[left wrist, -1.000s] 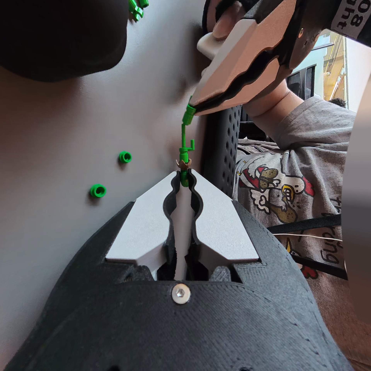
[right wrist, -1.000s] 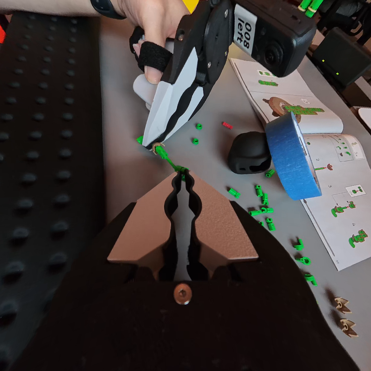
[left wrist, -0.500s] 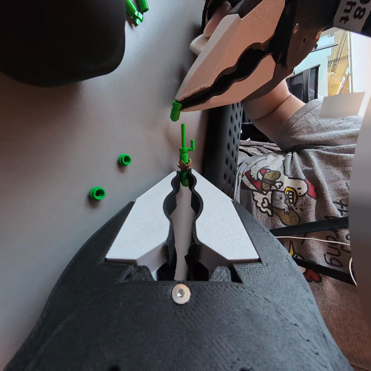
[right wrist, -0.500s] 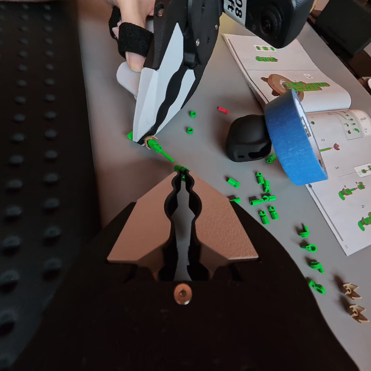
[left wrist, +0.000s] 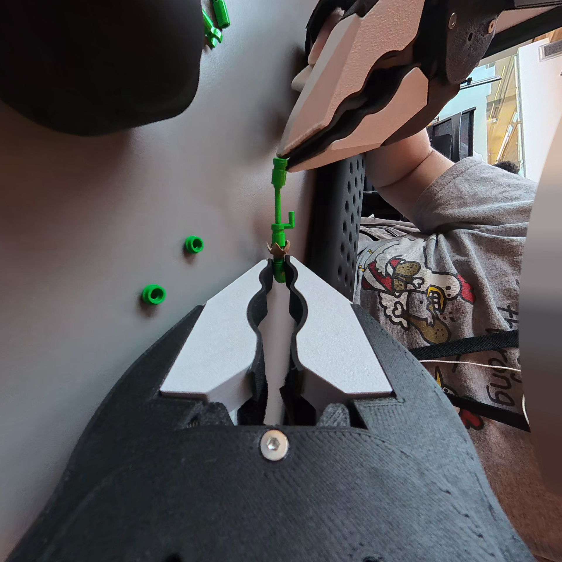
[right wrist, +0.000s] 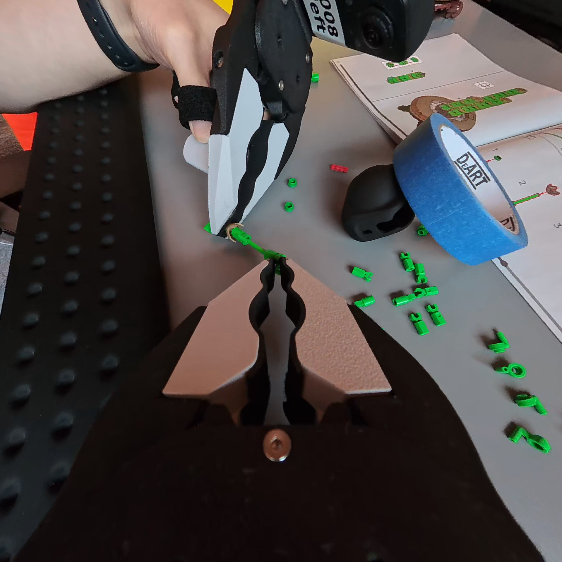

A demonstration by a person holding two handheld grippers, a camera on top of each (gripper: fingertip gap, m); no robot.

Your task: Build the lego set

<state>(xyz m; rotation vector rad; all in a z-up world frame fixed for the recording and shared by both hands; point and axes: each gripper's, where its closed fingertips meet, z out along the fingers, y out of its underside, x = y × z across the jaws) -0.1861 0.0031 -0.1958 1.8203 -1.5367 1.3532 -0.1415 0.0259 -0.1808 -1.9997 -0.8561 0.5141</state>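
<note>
The green stem assembly [left wrist: 279,213] is being held in the air just above the grey table [left wrist: 91,213], spanning the gap between the two grippers. It is judged very light, rigid but thin, and liable to bend or pop apart at its joints if pushed off-axis; hold is best taken at the thicker ends, not the slender bar. The left gripper [left wrist: 279,267] is keeping its fingers nearly together, clamped on the stem's lower green end just below the tan leaf collar [left wrist: 277,248]. The right gripper [right wrist: 275,264] is likewise gripping with fingers almost closed, pinching the small green connector [left wrist: 279,171] that is seating on the stem's top. Loose green pieces [right wrist: 419,301] are lying near the blue tape roll [right wrist: 450,194] and instruction booklet [right wrist: 456,91]
</note>
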